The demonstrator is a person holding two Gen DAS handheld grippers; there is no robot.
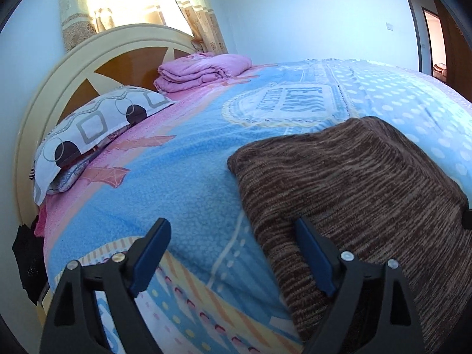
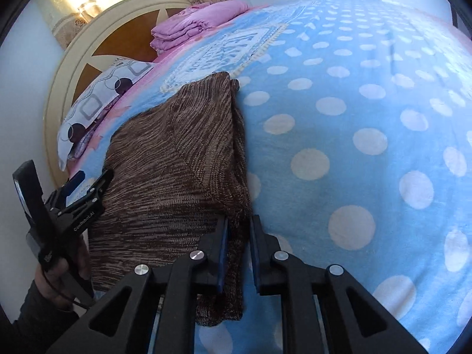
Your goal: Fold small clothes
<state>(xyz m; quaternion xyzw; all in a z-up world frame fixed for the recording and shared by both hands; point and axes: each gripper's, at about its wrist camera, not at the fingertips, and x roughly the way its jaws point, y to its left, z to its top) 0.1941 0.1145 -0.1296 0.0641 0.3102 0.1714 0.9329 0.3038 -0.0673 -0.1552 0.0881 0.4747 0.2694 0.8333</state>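
Observation:
A brown knitted garment (image 1: 354, 183) lies folded on the bed's blue blanket (image 1: 183, 177); it also shows in the right wrist view (image 2: 177, 159). My left gripper (image 1: 233, 253) is open at the garment's left edge, its right finger (image 1: 315, 259) over the knit and its left finger over the blanket. It shows from the side in the right wrist view (image 2: 88, 183). My right gripper (image 2: 239, 250) is nearly closed around the garment's near right edge, with a strip of knit between the pads.
A patterned pillow (image 1: 97, 129) and a folded pink quilt (image 1: 200, 70) lie by the round headboard (image 1: 88, 59). The polka-dot part of the blanket (image 2: 368, 147) spreads to the right. A dark cloth (image 1: 26, 265) hangs at the bed's left side.

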